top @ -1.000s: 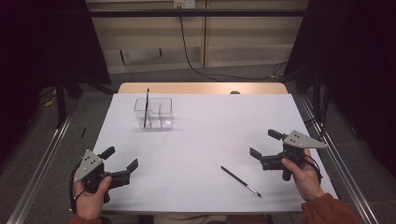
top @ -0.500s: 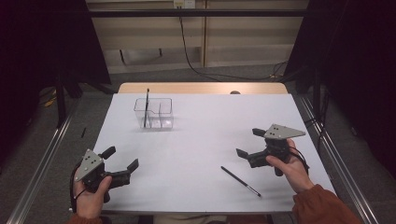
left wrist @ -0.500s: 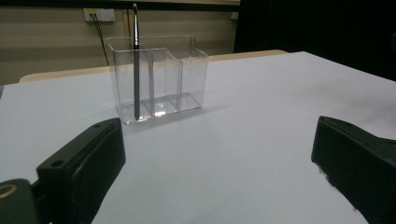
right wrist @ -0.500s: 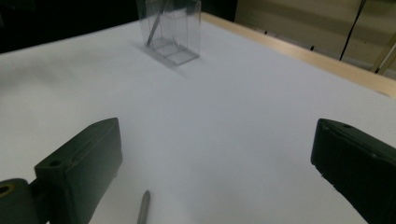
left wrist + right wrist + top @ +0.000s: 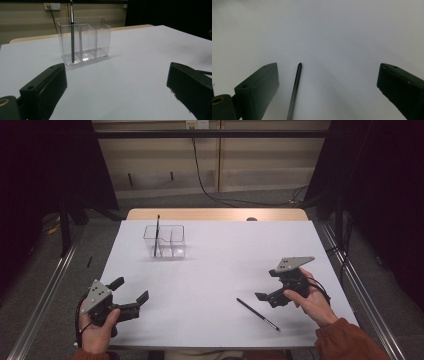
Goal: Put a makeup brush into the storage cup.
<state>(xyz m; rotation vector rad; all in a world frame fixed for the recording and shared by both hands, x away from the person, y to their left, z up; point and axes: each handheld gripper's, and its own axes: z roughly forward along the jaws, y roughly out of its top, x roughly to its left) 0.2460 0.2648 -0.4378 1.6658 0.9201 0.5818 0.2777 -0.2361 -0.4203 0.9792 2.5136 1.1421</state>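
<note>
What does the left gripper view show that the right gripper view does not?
Left gripper view: a clear plastic three-compartment holder standing on the white table, with a thin dark pen upright in its leftmost compartment, plus a beige wall with a socket behind.

Right gripper view: a thin black pen lying flat on the table, between the open jaws of the right gripper and nearer the left jaw in that view.

Both: the white table surface and a pair of wide-open black jaws; the left gripper holds nothing.
</note>
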